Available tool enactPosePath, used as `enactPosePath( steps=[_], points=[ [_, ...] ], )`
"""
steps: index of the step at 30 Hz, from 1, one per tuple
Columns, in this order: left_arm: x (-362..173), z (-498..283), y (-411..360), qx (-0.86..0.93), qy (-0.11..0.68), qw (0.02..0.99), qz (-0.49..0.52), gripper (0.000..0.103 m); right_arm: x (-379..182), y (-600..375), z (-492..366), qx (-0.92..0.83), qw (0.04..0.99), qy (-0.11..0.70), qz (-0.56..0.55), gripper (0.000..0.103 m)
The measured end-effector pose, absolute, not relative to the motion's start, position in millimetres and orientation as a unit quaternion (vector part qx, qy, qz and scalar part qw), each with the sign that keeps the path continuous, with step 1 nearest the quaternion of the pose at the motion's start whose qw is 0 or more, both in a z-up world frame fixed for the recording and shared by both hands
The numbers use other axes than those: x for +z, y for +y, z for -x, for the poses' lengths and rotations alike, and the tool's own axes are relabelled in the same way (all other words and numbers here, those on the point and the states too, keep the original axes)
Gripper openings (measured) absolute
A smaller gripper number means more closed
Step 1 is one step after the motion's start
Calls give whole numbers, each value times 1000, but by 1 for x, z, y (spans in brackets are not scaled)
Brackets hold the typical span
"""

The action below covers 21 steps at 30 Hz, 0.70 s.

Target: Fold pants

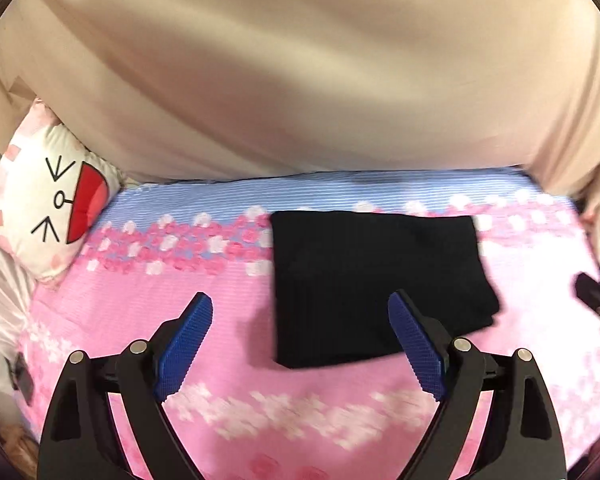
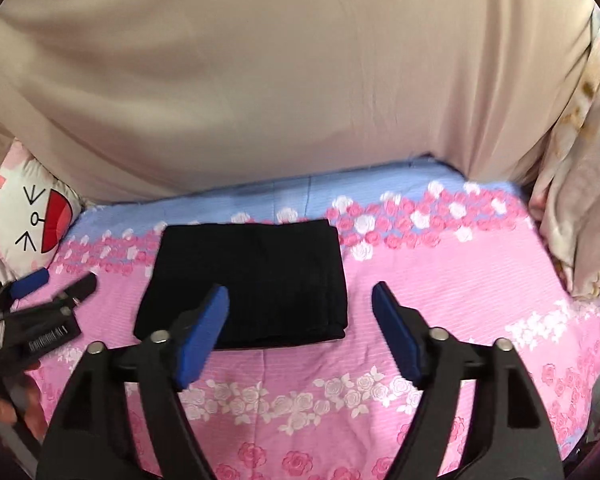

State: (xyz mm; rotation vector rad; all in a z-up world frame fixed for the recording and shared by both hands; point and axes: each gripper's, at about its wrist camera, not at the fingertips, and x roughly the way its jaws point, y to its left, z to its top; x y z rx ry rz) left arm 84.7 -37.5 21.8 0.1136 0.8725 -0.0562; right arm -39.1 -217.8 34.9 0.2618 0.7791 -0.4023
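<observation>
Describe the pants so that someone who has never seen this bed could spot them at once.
Start at the beige curtain hanging behind the bed, then drop to the pink floral bedsheet. The pants lie on it, folded into a compact rectangle, beyond the open right gripper. They are the only plain black cloth; the cushion at the left is white with a cartoon face.

Home bedroom: a bed with rose-print sheet (image 2: pixel 440 280), cartoon-face pillow (image 1: pixel 48 204), and beige curtain (image 1: pixel 300 80) behind.

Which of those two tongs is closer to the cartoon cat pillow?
Left. The left tongs hang open on the side of the folded black pants where the cat pillow lies. The right tongs hang open on the pants' far side from it.
</observation>
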Motion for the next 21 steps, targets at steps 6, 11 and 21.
enactPosePath(
  steps=[6,11,21],
  points=[
    [32,-41,-62,-59,419,904,-59,87,34,-200,54,-217,899,363,-117,84],
    [32,-18,-65,-62,412,906,-78,87,32,-191,62,-233,895,363,-114,85],
    [19,-10,-45,-43,425,902,-63,87,34,-165,63,-224,901,360,-86,85]
  ],
)
